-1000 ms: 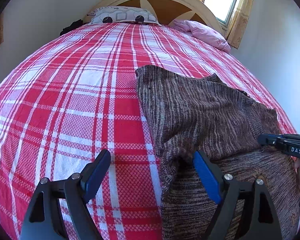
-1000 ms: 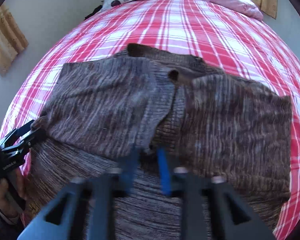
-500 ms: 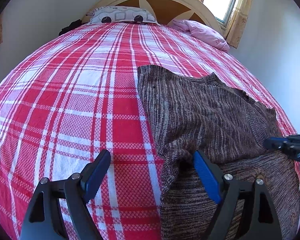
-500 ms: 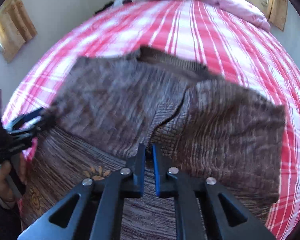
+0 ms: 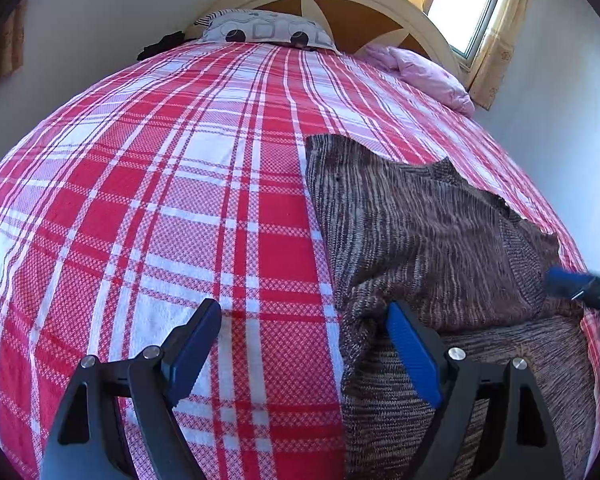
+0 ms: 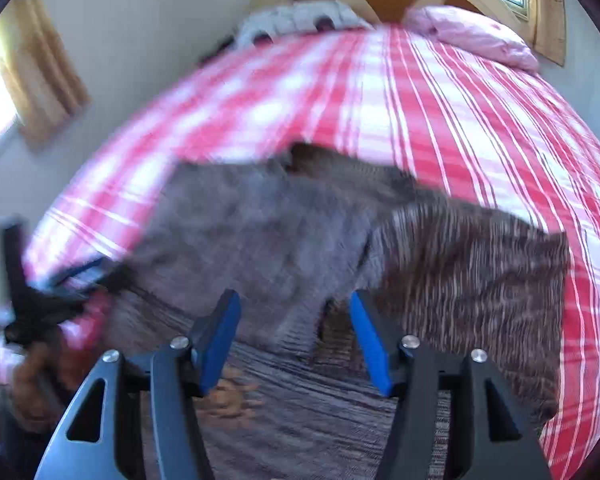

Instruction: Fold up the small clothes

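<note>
We hover both grippers, left (image 5: 300, 344) and right (image 6: 294, 336), jaws open, over the brown knit sweater (image 5: 428, 236) at lower right; snagged knit could undo the folded sleeves.

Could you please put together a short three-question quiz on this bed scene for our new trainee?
1. True or false: the right gripper is clamped on the brown knit garment.
2. What pattern covers the bedspread?
A. blue stripes
B. red and white plaid
C. green dots
3. Fill in: a ____ pillow lies at the head of the bed near the window.

Key: 1 false, its jaws stand open; 2 B; 3 pink.
</note>
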Demonstrator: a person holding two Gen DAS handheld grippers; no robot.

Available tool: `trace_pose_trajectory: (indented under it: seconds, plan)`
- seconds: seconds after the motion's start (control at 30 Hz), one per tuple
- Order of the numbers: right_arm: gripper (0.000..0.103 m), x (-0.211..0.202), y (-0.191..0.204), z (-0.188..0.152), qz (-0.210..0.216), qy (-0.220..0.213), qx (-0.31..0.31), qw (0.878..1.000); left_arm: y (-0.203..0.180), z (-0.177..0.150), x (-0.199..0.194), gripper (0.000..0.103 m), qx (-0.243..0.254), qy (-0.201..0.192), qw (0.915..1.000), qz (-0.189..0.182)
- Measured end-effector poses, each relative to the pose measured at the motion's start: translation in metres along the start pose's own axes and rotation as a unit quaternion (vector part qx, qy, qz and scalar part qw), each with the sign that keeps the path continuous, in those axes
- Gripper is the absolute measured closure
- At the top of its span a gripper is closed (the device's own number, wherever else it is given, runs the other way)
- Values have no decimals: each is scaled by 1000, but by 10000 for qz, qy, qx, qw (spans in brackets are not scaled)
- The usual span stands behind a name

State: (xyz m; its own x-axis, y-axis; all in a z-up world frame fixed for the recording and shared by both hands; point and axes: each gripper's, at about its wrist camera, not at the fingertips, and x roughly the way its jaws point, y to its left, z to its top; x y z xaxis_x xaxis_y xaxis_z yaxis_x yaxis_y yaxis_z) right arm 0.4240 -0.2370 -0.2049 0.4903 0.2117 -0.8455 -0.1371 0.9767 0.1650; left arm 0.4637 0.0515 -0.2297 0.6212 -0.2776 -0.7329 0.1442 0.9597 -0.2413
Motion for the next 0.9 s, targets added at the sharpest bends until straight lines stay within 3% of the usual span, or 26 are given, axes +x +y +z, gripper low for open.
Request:
trace_pose_trajectory:
  seconds: [0.03,0.1,0.17,0.27,0.37,0.47,0.5,0.63,0.8,0.9]
  plan:
    - [43,16,-1,-4,37,275,27,9996,-2,0,-1,18,40,-25,10000,33]
    - [43,9,-1,-11,-2,-82,-66,9999,-6,0,-1,18,128,-60,9999,85]
    - [43,-4,-6,-9,316,-213,74,9992,-8,0,1,18,194,-34,9998,97]
    - [43,-27,-22,9,245,-587,270,9976,-8,0,2,18,222,0,9997,93]
    - [42,-20,-41,30,670,-380,657,9949,-6,0,3,18,162,16,9999,49]
    - [42,8,-50,46,425,-153,768,9960,-5,1,3,18,167,-6,9998,51]
    - [42,28,-56,51,470,99,903,9948,-6,1,2,18,178,-13,9998,56]
    - [41,36,-61,58,253,-172,894,9955,-7,1,0,18,206,-86,9997,47]
    - [41,-5,-63,41,761,-655,1237,9872,-6,2,-7,18,166,-262,9995,-12]
    - [41,-10,-48,21,1079,-599,1161,9855,-6,3,-10,18,135,-364,9992,-45]
